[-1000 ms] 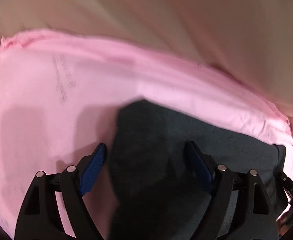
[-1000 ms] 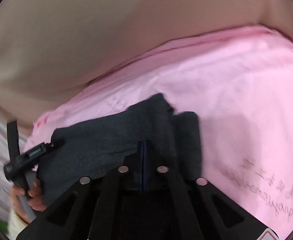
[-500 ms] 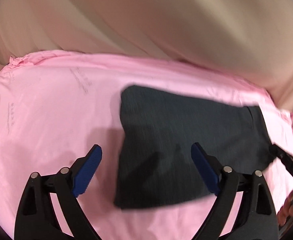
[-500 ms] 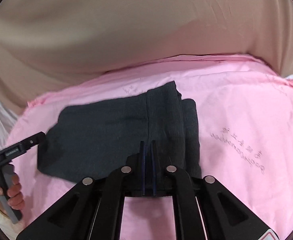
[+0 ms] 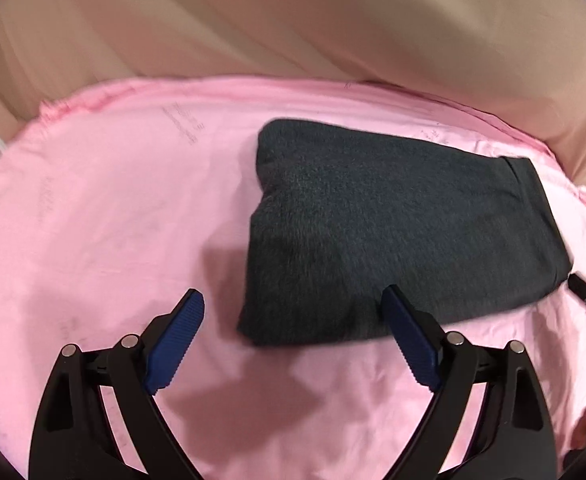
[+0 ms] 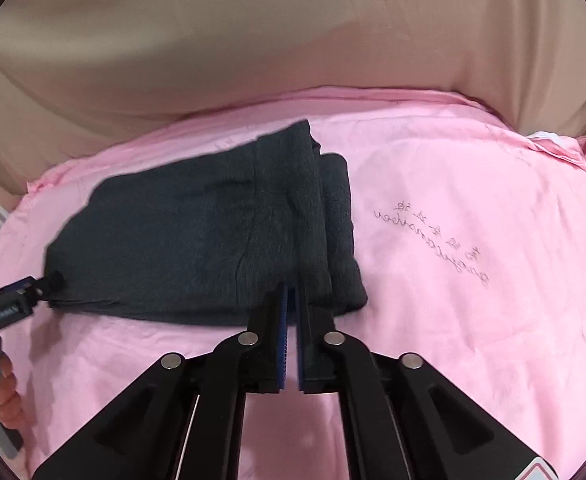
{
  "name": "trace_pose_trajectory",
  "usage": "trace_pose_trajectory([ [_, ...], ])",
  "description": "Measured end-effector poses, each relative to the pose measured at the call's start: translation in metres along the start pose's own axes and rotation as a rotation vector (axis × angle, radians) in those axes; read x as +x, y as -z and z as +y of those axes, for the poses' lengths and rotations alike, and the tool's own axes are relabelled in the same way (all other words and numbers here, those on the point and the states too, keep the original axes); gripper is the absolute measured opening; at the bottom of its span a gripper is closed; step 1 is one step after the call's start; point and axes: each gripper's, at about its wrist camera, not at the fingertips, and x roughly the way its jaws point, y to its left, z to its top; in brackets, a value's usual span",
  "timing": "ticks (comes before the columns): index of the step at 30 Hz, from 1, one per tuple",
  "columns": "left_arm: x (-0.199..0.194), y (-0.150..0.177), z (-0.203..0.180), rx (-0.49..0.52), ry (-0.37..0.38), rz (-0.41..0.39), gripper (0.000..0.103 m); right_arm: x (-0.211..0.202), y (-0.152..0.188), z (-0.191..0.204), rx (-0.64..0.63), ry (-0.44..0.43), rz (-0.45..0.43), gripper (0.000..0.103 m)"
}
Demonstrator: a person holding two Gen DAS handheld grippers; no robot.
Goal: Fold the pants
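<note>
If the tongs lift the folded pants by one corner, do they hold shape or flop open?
Probably flop: the folded pants are soft knit, with loose layers showing at one end. Likely light, since the bundle lies thin on the pink sheet. Pushed, it may bunch and drag the sheet, which already wrinkles.

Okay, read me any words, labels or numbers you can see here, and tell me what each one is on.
Grey script printed on the pink sheet, right wrist view: upside down and blurred, unreadable.
Fainter print on the sheet in the left wrist view: too small and blurred.
Small label on the left gripper body: unreadable.
Dark pants: no text visible.
</note>
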Motion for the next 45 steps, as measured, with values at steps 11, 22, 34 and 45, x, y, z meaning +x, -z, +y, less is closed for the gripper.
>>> trace_pose_trajectory([
  [11, -0.052, 0.045, -0.016, 0.073, -0.061, -0.097, 0.090, -0.049, 0.066, 0.015, 0.015, 0.089, -0.074, 0.026],
  [22, -0.055, 0.097, -0.021, 0.059, -0.072, -0.142, 0.094, -0.053, 0.099, 0.013, 0.040, 0.118, -0.046, 0.056],
  [34, -0.061, 0.098, -0.024, 0.062, -0.081, -0.190, 0.094, -0.058, 0.101, 0.018, -0.001, 0.184, -0.073, 0.067],
  [45, -0.069, 0.101, -0.032, 0.089, -0.112, -0.234, 0.098, -0.059, 0.101, 0.020, -0.007, 0.191, -0.083, 0.068],
])
